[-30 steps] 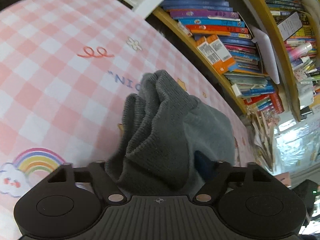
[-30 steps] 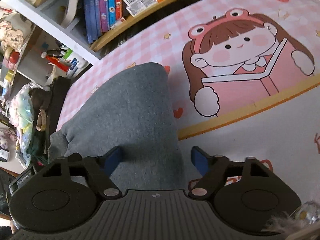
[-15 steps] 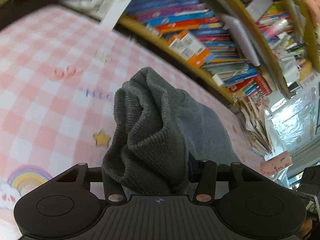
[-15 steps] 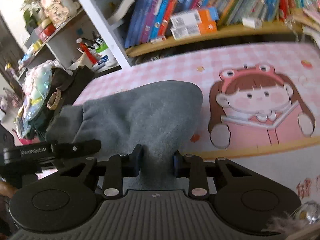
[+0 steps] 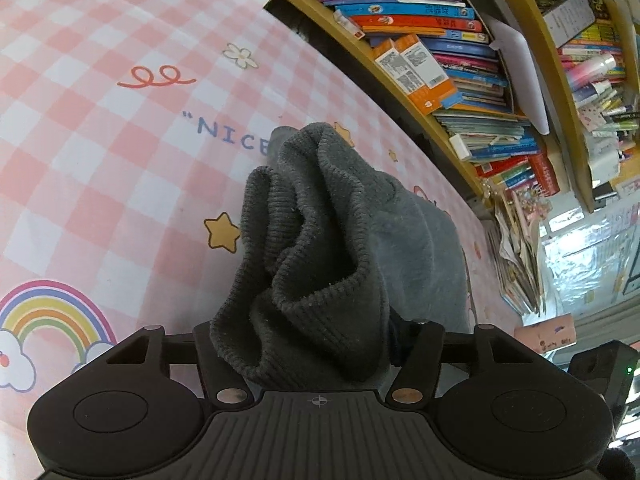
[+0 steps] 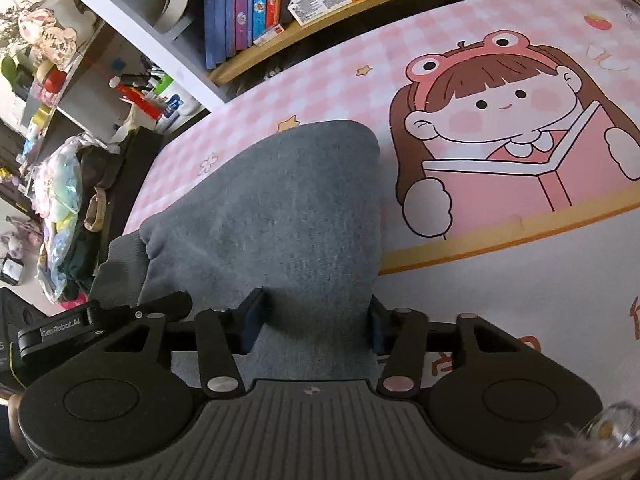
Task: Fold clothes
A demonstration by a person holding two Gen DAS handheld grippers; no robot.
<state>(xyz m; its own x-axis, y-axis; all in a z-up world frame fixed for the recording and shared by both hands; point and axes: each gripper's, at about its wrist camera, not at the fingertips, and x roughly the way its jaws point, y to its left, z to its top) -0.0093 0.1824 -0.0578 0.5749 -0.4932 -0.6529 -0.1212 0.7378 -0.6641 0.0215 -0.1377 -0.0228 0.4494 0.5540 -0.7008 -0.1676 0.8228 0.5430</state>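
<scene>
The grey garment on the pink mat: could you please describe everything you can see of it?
The grey garment looks like soft fleece with a darker ribbed knit band. It lies bunched on the pink checked mat. The ribbed end is heaped in folds between the left gripper fingers; the smooth end runs between the right gripper fingers, which stand apart.

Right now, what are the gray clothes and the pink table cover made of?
The gray garment looks like soft knit fabric: ribbed lines along its bunched edge, and a fuzzy, matte body. The pink checked cover seems to be smooth printed vinyl or plastic, lying flat with a faint sheen, though I can't be sure.
</scene>
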